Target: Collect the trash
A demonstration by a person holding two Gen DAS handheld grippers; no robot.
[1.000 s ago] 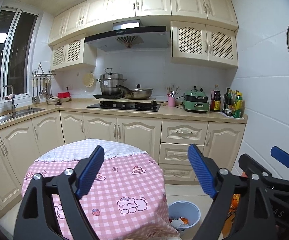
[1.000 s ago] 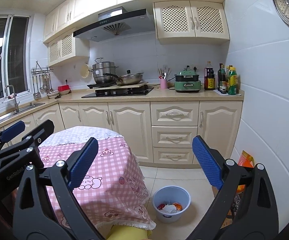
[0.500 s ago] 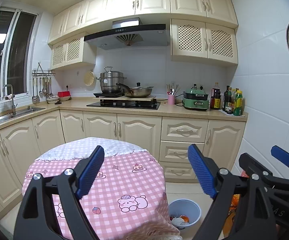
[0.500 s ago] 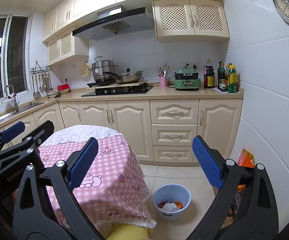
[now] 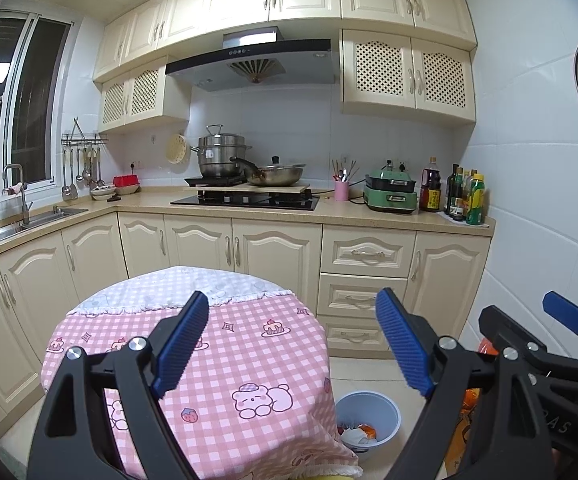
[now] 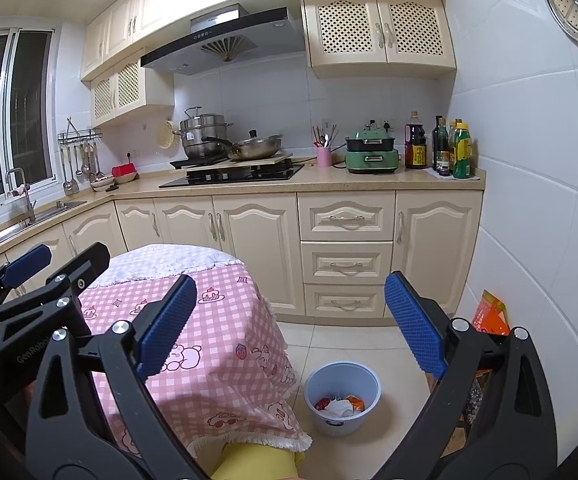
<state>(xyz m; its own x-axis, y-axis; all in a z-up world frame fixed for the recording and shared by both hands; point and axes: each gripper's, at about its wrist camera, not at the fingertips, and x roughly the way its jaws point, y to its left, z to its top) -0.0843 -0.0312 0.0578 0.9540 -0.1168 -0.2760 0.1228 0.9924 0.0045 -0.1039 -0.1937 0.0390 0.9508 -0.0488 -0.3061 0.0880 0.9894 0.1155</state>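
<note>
A small blue bin (image 6: 342, 398) stands on the tiled floor beside the round table (image 6: 225, 344), holding crumpled white and orange trash (image 6: 339, 406). The left wrist view shows the same bin (image 5: 368, 418) past the table's right edge. My left gripper (image 5: 293, 344) hangs open over the pink checked cloth (image 5: 249, 360), nothing between its blue pads. My right gripper (image 6: 289, 324) is open too, held above the floor between table and bin, empty. Each gripper appears at the edge of the other's view.
Cream cabinets (image 6: 345, 260) and a counter with a hob (image 6: 233, 174), pots, a green cooker (image 6: 372, 156) and bottles (image 6: 455, 148) run along the back. A sink (image 5: 29, 222) sits left. An orange bag (image 6: 489, 314) leans against the right tiled wall. A yellow object (image 6: 253, 462) shows under the table.
Both views have shifted slightly: the table and bin sit a little lower and closer in frame. Both grippers stay open and empty.
</note>
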